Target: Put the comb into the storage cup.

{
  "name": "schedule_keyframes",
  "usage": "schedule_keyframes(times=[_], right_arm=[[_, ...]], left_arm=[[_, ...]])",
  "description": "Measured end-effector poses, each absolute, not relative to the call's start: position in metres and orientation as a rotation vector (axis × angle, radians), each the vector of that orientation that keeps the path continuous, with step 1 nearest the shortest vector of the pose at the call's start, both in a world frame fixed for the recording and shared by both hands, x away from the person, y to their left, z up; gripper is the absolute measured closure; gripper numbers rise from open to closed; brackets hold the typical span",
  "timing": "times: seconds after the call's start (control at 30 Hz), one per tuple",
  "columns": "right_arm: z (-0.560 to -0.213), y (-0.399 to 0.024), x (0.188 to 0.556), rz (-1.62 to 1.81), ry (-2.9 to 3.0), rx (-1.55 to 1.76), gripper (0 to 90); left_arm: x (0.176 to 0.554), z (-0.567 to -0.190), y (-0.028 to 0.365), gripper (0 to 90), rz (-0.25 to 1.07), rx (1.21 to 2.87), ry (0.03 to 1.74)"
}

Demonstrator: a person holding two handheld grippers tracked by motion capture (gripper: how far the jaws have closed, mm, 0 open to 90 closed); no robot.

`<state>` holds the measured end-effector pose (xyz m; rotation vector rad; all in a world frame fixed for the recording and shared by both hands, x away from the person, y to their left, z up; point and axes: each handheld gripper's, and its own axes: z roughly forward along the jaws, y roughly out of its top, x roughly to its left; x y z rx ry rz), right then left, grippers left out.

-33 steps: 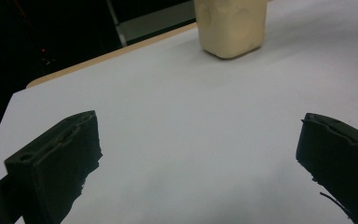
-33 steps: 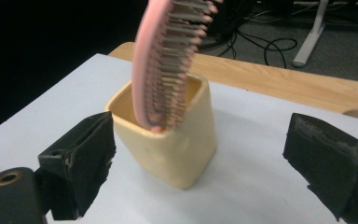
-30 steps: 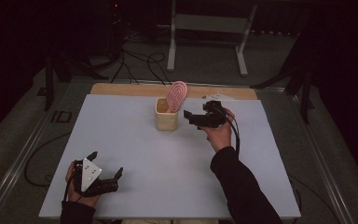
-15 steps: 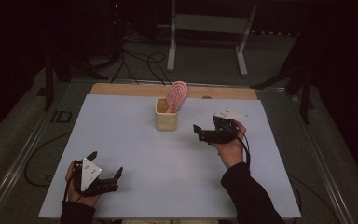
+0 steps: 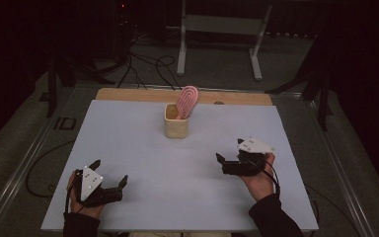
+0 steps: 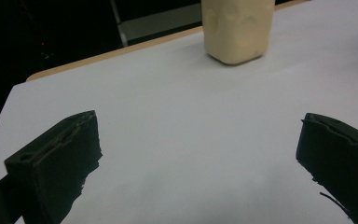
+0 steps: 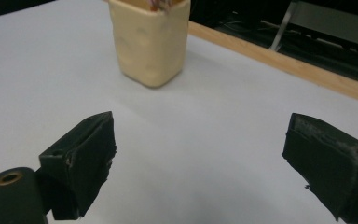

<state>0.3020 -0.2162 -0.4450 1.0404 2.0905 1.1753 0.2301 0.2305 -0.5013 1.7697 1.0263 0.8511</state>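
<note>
Count: 2 grippers, 1 cream cup (image 5: 176, 127), 1 pink oval item (image 5: 187, 101) standing in it, 1 white table sheet (image 5: 143, 148).

Left gripper (image 5: 109, 184) sits at the near-left corner of the sheet, held in the person's left hand (image 5: 81, 205), jaws spread wide with nothing between them. In the left gripper view the gripper (image 6: 198, 158) has bare white sheet (image 6: 191, 116) in the gap and the cup (image 6: 237, 29) is up ahead, well apart.

Right gripper (image 5: 223, 162) is at the near-right, held in the right hand (image 5: 259, 180), jaws also wide and empty. In the right gripper view the gripper (image 7: 198, 158) points toward the cup (image 7: 150, 39), which sits ahead and to the left, well apart.

Cup: pale cream, squarish with rounded corners, slightly lumpy walls, upright. It stands at the far-middle of the sheet, near the far edge. The pink item leans out of the cup toward the right and far side; it is a flat oval with concentric lighter lines, can't tell what it is exactly.

Edges: a wooden strip (image 5: 128, 94) of tabletop shows beyond the sheet's far edge. Metal rails run along both sides of the table. Dark floor with cables (image 5: 143, 64) and a grey stand (image 5: 222, 29) lie past the far edge. Whole middle of the sheet between grippers and cup is open.
</note>
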Motion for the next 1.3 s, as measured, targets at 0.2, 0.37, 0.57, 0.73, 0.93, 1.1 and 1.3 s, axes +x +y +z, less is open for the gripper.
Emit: schedule_keyframes(times=[0.2, 0.37, 0.57, 0.73, 0.93, 1.1, 1.3], right_arm=[[-0.452, -0.23, 0.289, 1.19, 2.047, 1.046, 9.0], [-0.462, -0.243, 0.275, 1.266, 1.989, 1.084, 9.0], [-0.467, -0.25, 0.266, 1.313, 1.957, 1.084, 9.0], [-0.472, -0.257, 0.254, 1.359, 1.897, 1.064, 9.0], [-0.477, -0.266, 0.245, 1.372, 1.87, 1.066, 9.0], [-0.48, -0.272, 0.242, 1.377, 1.852, 1.069, 9.0], [-0.483, -0.276, 0.238, 1.37, 1.854, 1.074, 9.0]], left_arm=[[0.23, -0.501, 0.234, 0.2, 0.853, 1.754, 1.044], [0.23, -0.5, 0.235, 0.2, 0.854, 1.756, 1.044], [0.23, -0.499, 0.236, 0.2, 0.85, 1.746, 1.048], [0.229, -0.496, 0.236, 0.2, 0.849, 1.732, 1.037], [0.227, -0.493, 0.238, 0.2, 0.85, 1.707, 1.037], [0.227, -0.491, 0.242, 0.2, 0.85, 1.686, 1.047], [0.226, -0.489, 0.247, 0.2, 0.85, 1.669, 1.052]])
